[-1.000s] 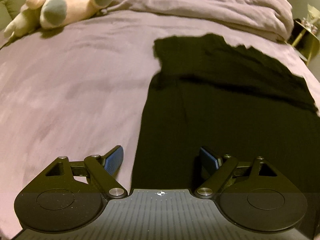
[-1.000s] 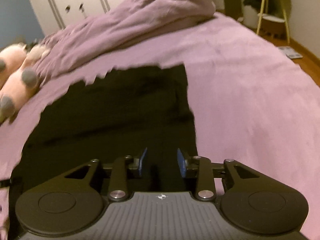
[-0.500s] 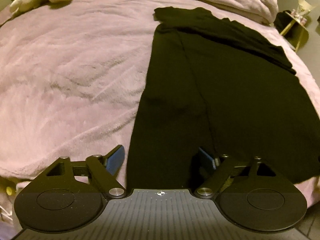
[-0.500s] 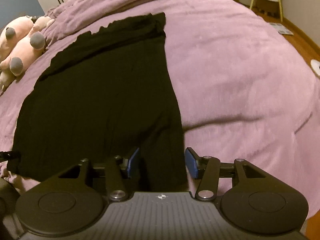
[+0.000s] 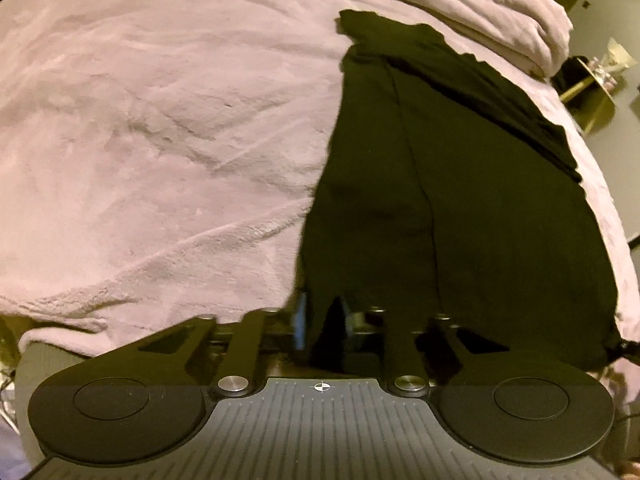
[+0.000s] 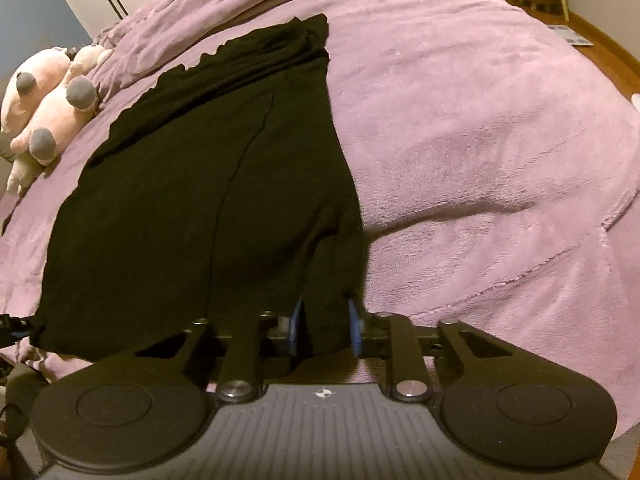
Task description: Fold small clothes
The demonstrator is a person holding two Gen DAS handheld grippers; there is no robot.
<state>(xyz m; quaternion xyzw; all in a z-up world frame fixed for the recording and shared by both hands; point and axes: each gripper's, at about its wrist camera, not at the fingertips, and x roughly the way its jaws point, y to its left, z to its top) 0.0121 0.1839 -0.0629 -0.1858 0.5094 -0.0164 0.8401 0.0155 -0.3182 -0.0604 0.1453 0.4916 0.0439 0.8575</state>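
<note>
The garment (image 5: 460, 200) is plain black with no print, only a darker seam line down its length. The bed (image 6: 480, 120) under it wears a plain lilac-purple fleece blanket, paler and pinker in the left wrist view. Beyond the garment's far end, the bunched duvet (image 5: 460, 4) is the same lilac. To the garment's left, the plush toy (image 6: 52, 100) is pale pink with grey feet. The left hand-held gripper (image 5: 322, 324) and right hand-held gripper (image 6: 325, 327) are black with blue pads (image 6: 296, 326).
</note>
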